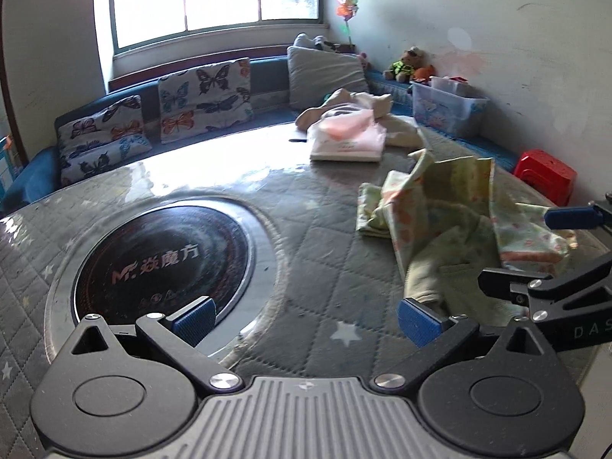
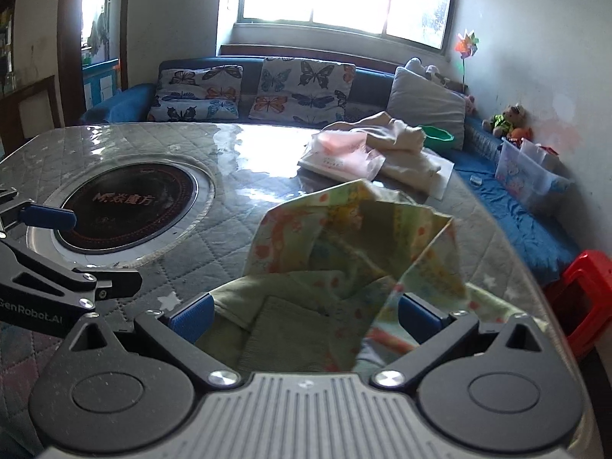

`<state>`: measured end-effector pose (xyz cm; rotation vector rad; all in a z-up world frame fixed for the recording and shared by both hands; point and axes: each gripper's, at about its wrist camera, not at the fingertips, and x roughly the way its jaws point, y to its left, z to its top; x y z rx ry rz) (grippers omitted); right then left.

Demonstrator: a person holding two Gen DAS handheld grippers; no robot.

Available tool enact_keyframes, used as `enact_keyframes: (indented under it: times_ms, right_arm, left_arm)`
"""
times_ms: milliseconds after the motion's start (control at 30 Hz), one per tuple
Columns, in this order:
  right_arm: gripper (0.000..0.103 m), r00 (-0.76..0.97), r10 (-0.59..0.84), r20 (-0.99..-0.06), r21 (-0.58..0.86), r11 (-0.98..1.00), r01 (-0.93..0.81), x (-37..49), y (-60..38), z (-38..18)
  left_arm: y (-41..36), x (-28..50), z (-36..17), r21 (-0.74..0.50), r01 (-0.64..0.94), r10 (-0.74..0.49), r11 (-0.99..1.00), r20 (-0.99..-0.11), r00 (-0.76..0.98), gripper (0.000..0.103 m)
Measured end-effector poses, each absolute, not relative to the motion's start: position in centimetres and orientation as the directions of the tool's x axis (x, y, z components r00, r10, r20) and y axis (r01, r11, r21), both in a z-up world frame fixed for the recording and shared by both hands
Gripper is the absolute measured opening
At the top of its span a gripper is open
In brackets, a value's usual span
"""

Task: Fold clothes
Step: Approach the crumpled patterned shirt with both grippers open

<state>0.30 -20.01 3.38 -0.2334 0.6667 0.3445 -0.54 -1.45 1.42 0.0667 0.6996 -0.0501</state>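
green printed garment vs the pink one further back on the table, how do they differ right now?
The green printed garment is crumpled, with peaks standing up; the pink garment lies flat as a neat folded rectangle. The green one sits between the open fingers of the right gripper, while the pink one lies apart from both grippers, near the far edge beside a cream heap. Both rest on the quilted table.

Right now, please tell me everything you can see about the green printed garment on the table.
The green printed garment is soft, thin-looking cloth, pale green with orange and yellow prints and a plain olive inner side. It lies crumpled and partly bunched upward, not yet folded, on the quilted table near its right edge. The right gripper is open, with the cloth lying between its blue pads. The left gripper is open and empty, beside the garment.
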Motion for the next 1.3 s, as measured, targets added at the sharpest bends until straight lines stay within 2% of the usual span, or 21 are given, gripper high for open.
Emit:
enact_keyframes:
  times_ms: [467,667,800,1100,1300]
  right_arm:
    - [0.103,0.72,0.162,-0.675,-0.274,0.85,-0.449,2.2,-24.0,9.6]
    - [0.103,0.756,0.11,-0.645,-0.363,0.827,-0.429,4.0,-26.0,12.6]
    - [0.103,0.76,0.125,-0.637,-0.326,0.85,-0.413,3.8,-26.5,12.4]
    - [0.103,0.714,0.199,-0.671,-0.191,0.884,-0.426,1.6,-25.4,7.4]
    - [0.098,0.714,0.214,-0.666,-0.121,0.914,-0.387,1.0,-25.4,5.6]
  left_arm:
    - [-6.2,-1.1,5.1,0.12,0.127,-0.026,0.985,-0.617,0.787,0.103]
    - [-5.4,-0.3,4.9,0.135,0.14,-0.023,0.981,-0.633,0.773,0.103]
    - [-5.5,-0.2,4.8,0.134,0.145,-0.029,0.98,-0.631,0.775,0.103]
    - [-5.0,0.6,4.0,0.128,0.139,-0.023,0.982,-0.648,0.761,0.103]
    - [-5.3,1.0,3.5,0.117,0.145,-0.031,0.983,-0.667,0.744,0.103]
